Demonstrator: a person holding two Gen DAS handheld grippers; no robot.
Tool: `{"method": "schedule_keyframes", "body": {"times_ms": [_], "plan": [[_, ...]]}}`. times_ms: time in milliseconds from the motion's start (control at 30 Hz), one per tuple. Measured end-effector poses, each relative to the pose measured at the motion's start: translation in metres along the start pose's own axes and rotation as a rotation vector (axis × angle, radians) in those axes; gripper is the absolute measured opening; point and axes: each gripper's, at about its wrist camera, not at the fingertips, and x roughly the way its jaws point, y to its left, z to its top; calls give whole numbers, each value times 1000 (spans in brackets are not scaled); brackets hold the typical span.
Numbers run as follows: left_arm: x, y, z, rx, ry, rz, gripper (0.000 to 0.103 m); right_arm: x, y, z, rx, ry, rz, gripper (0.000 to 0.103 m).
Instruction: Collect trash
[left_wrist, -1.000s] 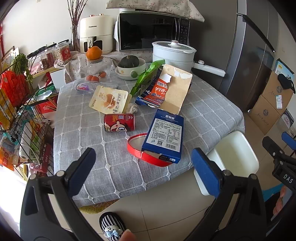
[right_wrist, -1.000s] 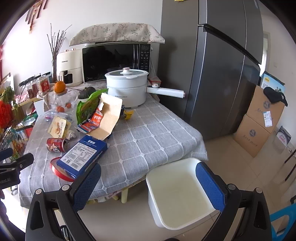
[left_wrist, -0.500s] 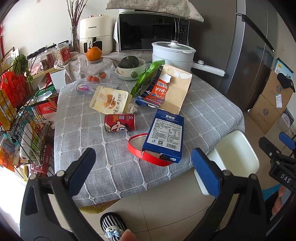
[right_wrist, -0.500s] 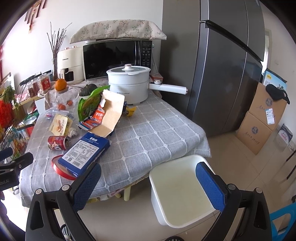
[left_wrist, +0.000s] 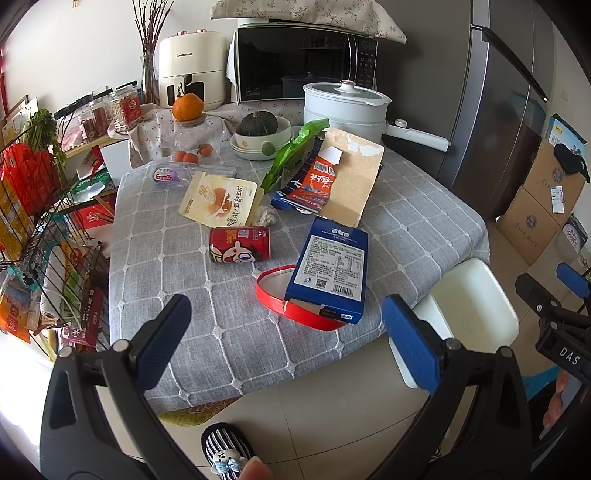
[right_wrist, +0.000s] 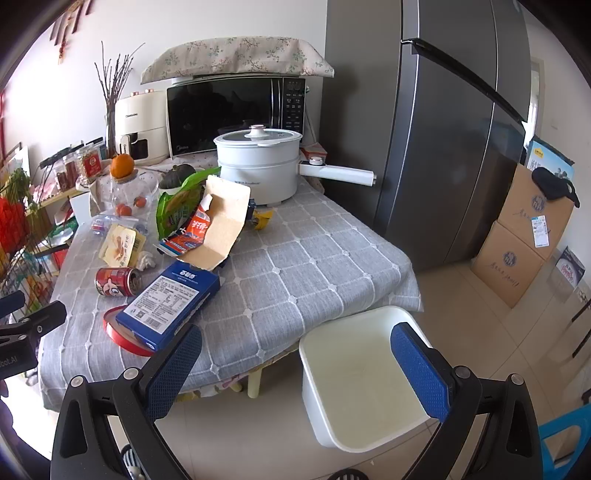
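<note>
Trash lies on the grey checked table (left_wrist: 177, 280): a blue box (left_wrist: 330, 268) resting on a red round lid (left_wrist: 271, 295), a red can (left_wrist: 240, 244) on its side, a torn cardboard box (left_wrist: 351, 188), a green bag (left_wrist: 295, 151), a yellow snack packet (left_wrist: 218, 201) and a crumpled tissue (left_wrist: 266, 215). A white bin (right_wrist: 360, 376) stands empty on the floor by the table; it also shows in the left wrist view (left_wrist: 469, 302). My left gripper (left_wrist: 286, 339) is open and empty before the table's near edge. My right gripper (right_wrist: 295, 369) is open and empty above the bin's left rim.
A white pot (right_wrist: 258, 166), microwave (right_wrist: 236, 110), air fryer (left_wrist: 190, 68), bowl with a squash (left_wrist: 258, 136) and an orange (left_wrist: 187, 107) are at the table's back. A wire rack (left_wrist: 33, 221) stands left, a fridge (right_wrist: 443, 129) and cardboard boxes (right_wrist: 524, 236) right.
Both grippers have drifted slightly; the right wrist view has shifted a little so the bin and table sit slightly further right. Nothing was grasped or moved.
</note>
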Motion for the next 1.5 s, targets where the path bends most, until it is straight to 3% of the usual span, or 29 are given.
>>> {"method": "schedule_keyframes", "body": {"times_ms": [567,633,733,967,1133,1200,1333,1500], "plan": [[3,0,1,37,-5,-1,102,2,-1,-3,-6,-7,9,103],[11,-2,3,54,32,-26,102,3,-1,1,-14,5,21,103],[26,-2,8,58,141,-153,102,7,-2,11,-34,35,36,103],[73,-23,24,119,302,-242,102,31,-4,46,-58,152,132,103],[119,-53,31,230,402,-179,102,74,-8,60,-61,244,162,103],[139,-62,30,261,440,-154,102,93,-16,51,-53,264,128,103],[167,-79,32,323,474,-96,102,123,-35,34,-35,388,112,103],[192,-86,34,368,506,1,102,128,-44,39,-2,373,133,103]]}}
